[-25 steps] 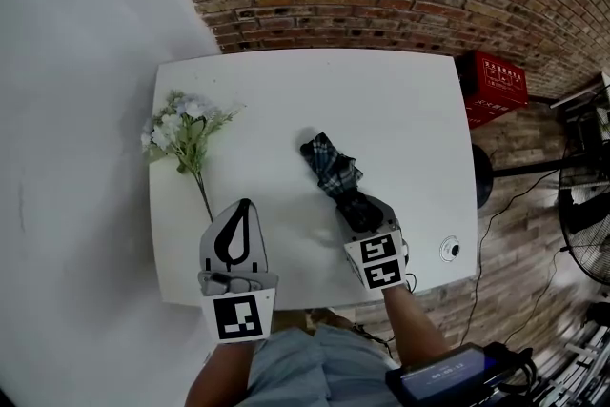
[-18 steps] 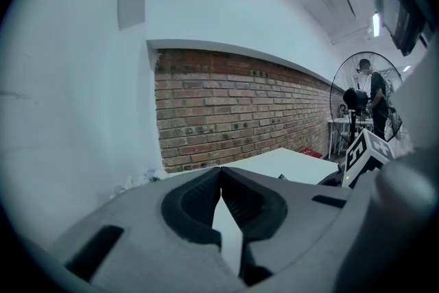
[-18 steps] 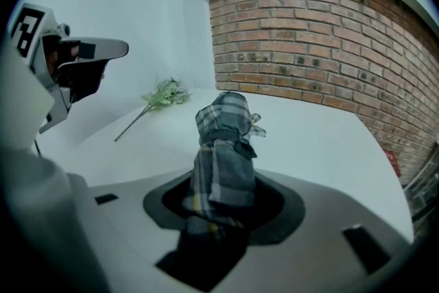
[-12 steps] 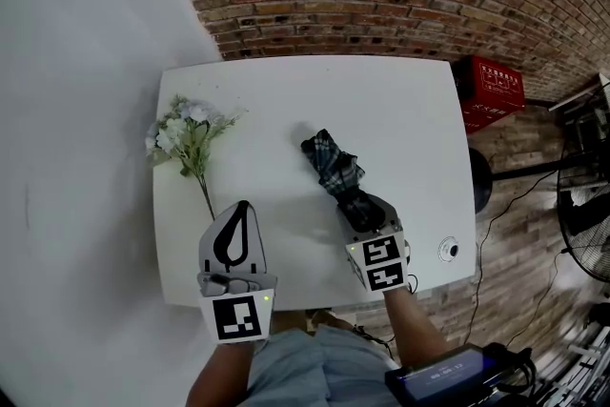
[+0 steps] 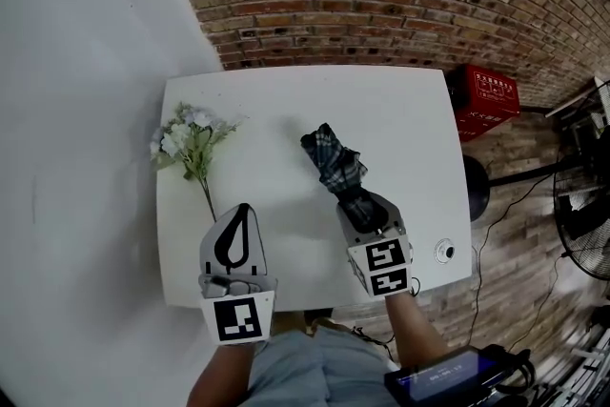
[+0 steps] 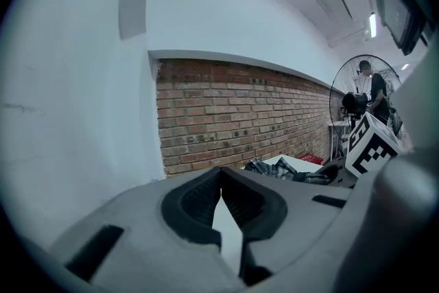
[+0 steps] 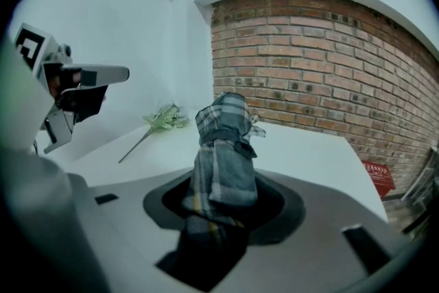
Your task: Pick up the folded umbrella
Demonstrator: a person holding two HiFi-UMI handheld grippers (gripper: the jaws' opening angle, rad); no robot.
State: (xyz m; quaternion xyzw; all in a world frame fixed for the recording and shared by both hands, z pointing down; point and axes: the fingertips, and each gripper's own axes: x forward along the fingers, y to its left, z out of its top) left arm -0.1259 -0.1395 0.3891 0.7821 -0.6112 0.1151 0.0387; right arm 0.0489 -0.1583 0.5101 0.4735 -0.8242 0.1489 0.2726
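Note:
The folded umbrella [image 5: 334,162], in grey-and-white plaid with a dark handle end, sticks out ahead of my right gripper [image 5: 360,205] over the white table [image 5: 400,110]. In the right gripper view the jaws are shut on the umbrella [image 7: 223,147] near its handle end, and its plaid tip points up and away from the right gripper [image 7: 223,206]. My left gripper [image 5: 243,208] hovers over the table's near left part with its tips together and nothing between them. In the left gripper view the left gripper [image 6: 221,192] is shut, and the umbrella [image 6: 288,171] shows to its right.
A bunch of white flowers [image 5: 191,138] with a long stem lies at the table's left side. A small white round object [image 5: 444,250] sits at the near right corner. A red crate [image 5: 491,95] and a floor fan [image 5: 586,224] stand right of the table; a brick wall runs behind it.
My right gripper has risen a little with the umbrella held in it. The left gripper has stayed where it was.

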